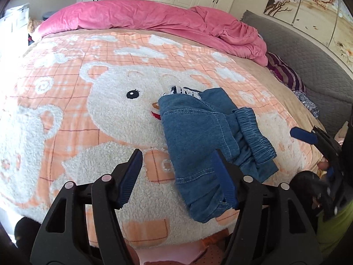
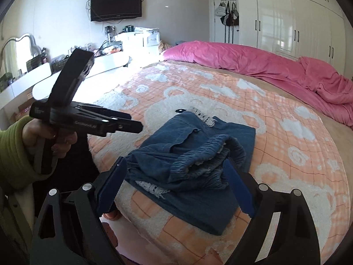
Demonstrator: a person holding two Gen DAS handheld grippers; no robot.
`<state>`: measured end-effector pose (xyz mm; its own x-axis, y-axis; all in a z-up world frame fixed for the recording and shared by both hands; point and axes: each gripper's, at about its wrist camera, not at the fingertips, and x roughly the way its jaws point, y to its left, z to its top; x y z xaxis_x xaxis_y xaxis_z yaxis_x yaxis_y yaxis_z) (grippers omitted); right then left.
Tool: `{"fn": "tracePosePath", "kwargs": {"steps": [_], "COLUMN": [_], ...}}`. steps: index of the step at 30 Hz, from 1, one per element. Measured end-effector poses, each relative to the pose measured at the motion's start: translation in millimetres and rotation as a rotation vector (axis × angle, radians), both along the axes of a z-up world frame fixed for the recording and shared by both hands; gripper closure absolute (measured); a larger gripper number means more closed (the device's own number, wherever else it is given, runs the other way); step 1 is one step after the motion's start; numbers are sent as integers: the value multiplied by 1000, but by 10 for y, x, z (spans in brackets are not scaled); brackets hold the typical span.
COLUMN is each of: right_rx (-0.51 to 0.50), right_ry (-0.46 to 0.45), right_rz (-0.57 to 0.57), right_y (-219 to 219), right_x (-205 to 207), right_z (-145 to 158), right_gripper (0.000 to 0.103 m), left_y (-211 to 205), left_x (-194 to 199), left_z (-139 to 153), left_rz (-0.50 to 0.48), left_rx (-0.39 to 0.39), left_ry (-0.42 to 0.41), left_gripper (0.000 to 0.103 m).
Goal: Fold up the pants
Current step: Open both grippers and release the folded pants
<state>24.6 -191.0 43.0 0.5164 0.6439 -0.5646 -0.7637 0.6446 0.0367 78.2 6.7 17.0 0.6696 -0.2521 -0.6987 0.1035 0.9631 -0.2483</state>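
Note:
The blue denim pants (image 1: 198, 128) lie folded in a small bundle on the peach bear blanket (image 1: 99, 114), elastic waistband on top and white lace trim showing at the far end. My left gripper (image 1: 178, 154) hovers open over the bundle's near left edge; its right finger overlaps the denim and nothing is pinched. In the right wrist view the pants (image 2: 189, 154) sit between the wide-apart fingers of my right gripper (image 2: 174, 165), which is open, its pads beside the cloth without pressing it. A hand in a green sleeve holds the left gripper (image 2: 135, 122) to the left of the bundle.
A crumpled pink duvet (image 1: 154, 19) runs along the bed's far side. A grey padded headboard (image 1: 308, 57) and striped cloth (image 1: 286, 75) are at the right. White wardrobes (image 2: 297, 26), a cluttered desk (image 2: 66, 66) and a wall TV (image 2: 116, 4) stand beyond the bed.

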Motion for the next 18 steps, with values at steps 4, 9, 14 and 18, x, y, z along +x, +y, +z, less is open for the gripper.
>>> {"fn": "tracePosePath", "kwargs": {"steps": [4, 9, 14, 18], "right_rx": [-71, -113, -175, -212], "right_ry": [-20, -39, -92, -134], "right_rz": [35, 96, 152, 175], "right_y": [185, 348, 500, 570], "right_x": [-103, -165, -233, -250], "right_z": [-74, -138, -178, -198], "right_gripper": [15, 16, 26, 30], "left_y": [-36, -62, -102, -142], "left_x": [62, 147, 316, 540], "left_z": [-29, -84, -96, -129], "left_rz": [-9, -15, -37, -65], "left_rx": [3, 13, 13, 15], "left_ry": [18, 38, 40, 61], "left_gripper": [43, 42, 48, 66]}}
